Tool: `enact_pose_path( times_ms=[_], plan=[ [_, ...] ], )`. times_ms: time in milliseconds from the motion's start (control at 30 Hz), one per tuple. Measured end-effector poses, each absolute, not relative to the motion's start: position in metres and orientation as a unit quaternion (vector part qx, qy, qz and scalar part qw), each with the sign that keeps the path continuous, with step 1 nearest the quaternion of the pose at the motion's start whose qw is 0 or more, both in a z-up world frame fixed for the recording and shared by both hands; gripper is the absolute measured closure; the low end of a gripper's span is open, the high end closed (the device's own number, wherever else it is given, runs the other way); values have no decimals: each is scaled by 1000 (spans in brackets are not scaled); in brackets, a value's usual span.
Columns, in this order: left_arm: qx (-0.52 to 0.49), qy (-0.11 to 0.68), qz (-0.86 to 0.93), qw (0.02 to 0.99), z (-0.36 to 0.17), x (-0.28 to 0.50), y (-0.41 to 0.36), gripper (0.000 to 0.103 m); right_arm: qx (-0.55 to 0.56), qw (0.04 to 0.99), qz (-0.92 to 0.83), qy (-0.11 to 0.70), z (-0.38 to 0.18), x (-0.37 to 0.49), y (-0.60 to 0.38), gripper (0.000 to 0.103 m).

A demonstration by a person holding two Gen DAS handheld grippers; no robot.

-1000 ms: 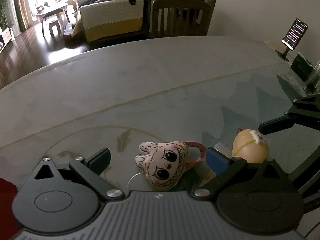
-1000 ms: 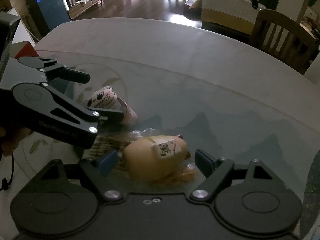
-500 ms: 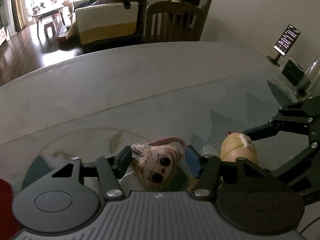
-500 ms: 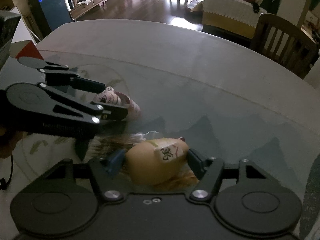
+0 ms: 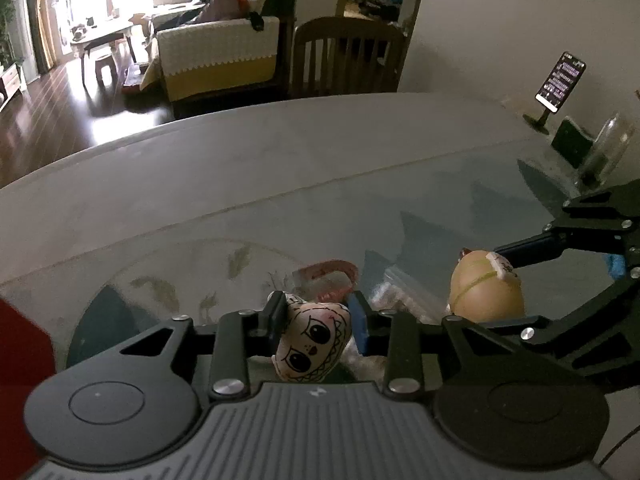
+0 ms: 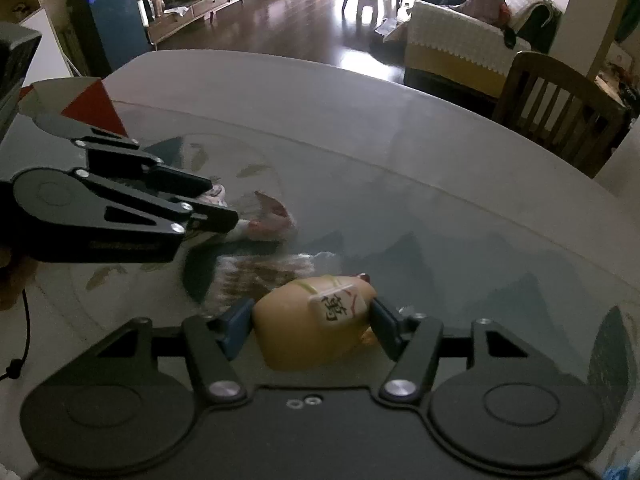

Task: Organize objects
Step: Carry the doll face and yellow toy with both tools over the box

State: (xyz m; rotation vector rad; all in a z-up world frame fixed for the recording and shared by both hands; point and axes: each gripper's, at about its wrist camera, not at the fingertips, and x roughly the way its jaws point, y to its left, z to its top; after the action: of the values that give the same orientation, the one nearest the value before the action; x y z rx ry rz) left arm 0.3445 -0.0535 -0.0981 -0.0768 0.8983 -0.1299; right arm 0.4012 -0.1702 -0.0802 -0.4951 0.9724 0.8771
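Observation:
A small white cloth doll head (image 5: pixel 314 340) with big drawn eyes and a pink loop (image 5: pixel 332 274) sits squeezed between the fingers of my left gripper (image 5: pixel 318 316), which is shut on it. A tan egg-shaped toy (image 6: pixel 316 322) with a white label is clamped in my right gripper (image 6: pixel 312 320), lifted a little above the glass. In the left wrist view the tan toy (image 5: pixel 486 290) shows at the right in the other gripper's fingers (image 5: pixel 532 252). In the right wrist view my left gripper (image 6: pixel 224 210) is at the left with the doll mostly hidden behind it.
A glass-topped table (image 5: pixel 280 184) lies under both grippers. A clear plastic bag (image 6: pixel 272 272) lies on it between the toys. A phone on a stand (image 5: pixel 560 80), a dark box and a glass jar (image 5: pixel 608 148) stand at the far right. A red object (image 6: pixel 94 110) is left. A wooden chair (image 5: pixel 348 60) stands behind.
Both grippers closed: the left took hold of the doll head, the right took hold of the tan toy. Both have since risen a little off the glass.

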Motion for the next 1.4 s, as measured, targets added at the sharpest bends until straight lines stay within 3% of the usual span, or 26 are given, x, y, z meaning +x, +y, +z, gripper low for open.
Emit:
enact_pose_path(
  times_ms=[667,1400],
  plan=[
    [-81,393,-82,912,-37,213,-27,71,-236,755,453,411,-15,290,-157,41],
    [-90,364,-47,926,-4,135,98,70,-253,731,509,378,6,190,-29,41]
  ],
)
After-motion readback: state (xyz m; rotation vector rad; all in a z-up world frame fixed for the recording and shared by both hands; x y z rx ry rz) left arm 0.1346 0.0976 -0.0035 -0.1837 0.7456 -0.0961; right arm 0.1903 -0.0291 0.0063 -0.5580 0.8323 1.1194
